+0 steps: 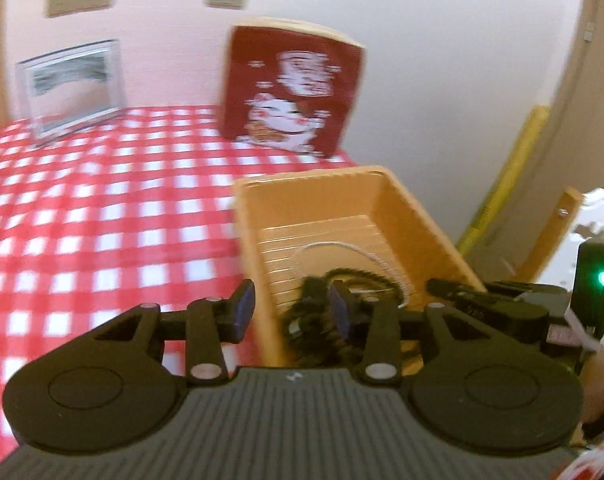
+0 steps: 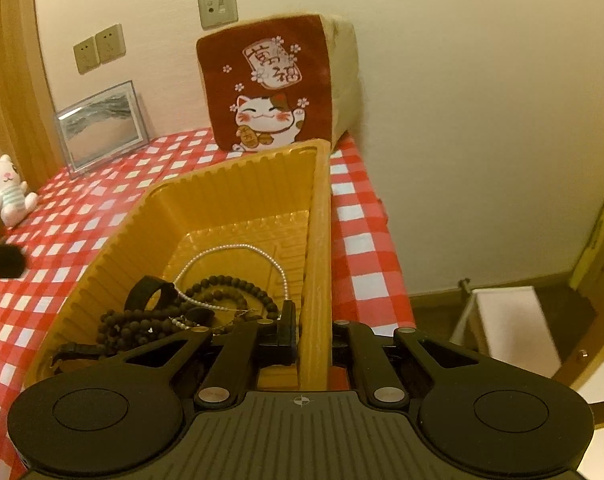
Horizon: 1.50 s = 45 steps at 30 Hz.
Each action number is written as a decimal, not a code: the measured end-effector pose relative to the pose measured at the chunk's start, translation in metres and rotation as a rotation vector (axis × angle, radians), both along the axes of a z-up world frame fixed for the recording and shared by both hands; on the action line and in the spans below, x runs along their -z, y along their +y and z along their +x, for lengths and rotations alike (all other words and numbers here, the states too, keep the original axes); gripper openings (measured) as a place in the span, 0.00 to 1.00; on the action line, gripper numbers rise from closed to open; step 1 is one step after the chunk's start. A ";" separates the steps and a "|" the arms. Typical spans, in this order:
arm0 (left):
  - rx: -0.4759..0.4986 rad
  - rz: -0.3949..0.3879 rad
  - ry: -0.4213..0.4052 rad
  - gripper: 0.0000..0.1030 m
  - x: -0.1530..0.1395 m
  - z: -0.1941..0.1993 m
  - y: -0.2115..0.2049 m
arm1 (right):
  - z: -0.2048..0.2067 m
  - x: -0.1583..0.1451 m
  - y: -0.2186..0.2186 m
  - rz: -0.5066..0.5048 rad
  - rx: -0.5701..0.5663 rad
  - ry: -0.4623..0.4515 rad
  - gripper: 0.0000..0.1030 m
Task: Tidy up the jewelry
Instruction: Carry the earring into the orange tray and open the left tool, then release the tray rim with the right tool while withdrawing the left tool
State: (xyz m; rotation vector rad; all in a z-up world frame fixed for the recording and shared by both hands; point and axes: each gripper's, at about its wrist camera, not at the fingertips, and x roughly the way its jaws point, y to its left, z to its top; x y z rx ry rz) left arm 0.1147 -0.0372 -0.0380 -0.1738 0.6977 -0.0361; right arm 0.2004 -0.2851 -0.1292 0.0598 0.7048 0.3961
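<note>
Jewelry, all tangled in yellow plastic tray (image 2: 238,200): pearl necklace (image 2: 238,248), dark bead strands (image 2: 222,288), black band (image 2: 150,292). Light, limp, slippery; likely to snag and drag neighbours. Best pinched mid-strand where one runs free, e.g. pearl loop at 12 o'clock. Tray thin, probably flexes. Right gripper (image 2: 311,340) clamped on tray's right wall, beads at its 10 o'clock. Left gripper (image 1: 292,308) spread wide, straddling tray's left wall, gripping nothing; beads beside right finger.

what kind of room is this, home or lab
Most likely a home room. A red-checked tablecloth covers the table, a lucky-cat cushion leans on the wall by a plush kitten, and a yellow tray holds jewelry.
</note>
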 end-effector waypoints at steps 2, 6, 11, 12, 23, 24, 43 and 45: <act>-0.053 0.017 0.006 0.38 -0.002 -0.013 0.007 | 0.006 0.004 -0.005 0.023 -0.011 0.012 0.06; -0.154 0.036 0.028 0.39 -0.005 -0.036 0.016 | 0.018 0.012 -0.010 0.039 -0.040 0.036 0.06; -0.222 0.064 0.054 0.42 -0.008 -0.061 0.019 | 0.025 0.016 -0.015 0.071 -0.107 0.063 0.23; -0.225 0.068 0.058 0.44 -0.010 -0.066 0.019 | 0.027 0.017 -0.016 0.083 -0.122 0.081 0.38; -0.185 0.086 0.066 0.55 -0.018 -0.082 0.018 | 0.007 -0.036 -0.029 0.055 0.012 -0.024 0.71; -0.173 0.087 0.067 0.55 -0.019 -0.084 0.019 | -0.003 -0.043 -0.026 0.046 0.025 -0.024 0.71; -0.060 0.080 0.184 0.61 -0.034 -0.143 0.047 | -0.160 -0.094 0.093 0.012 -0.107 0.281 0.71; -0.058 0.082 0.193 0.61 -0.034 -0.151 0.050 | -0.168 -0.097 0.099 0.014 -0.114 0.286 0.71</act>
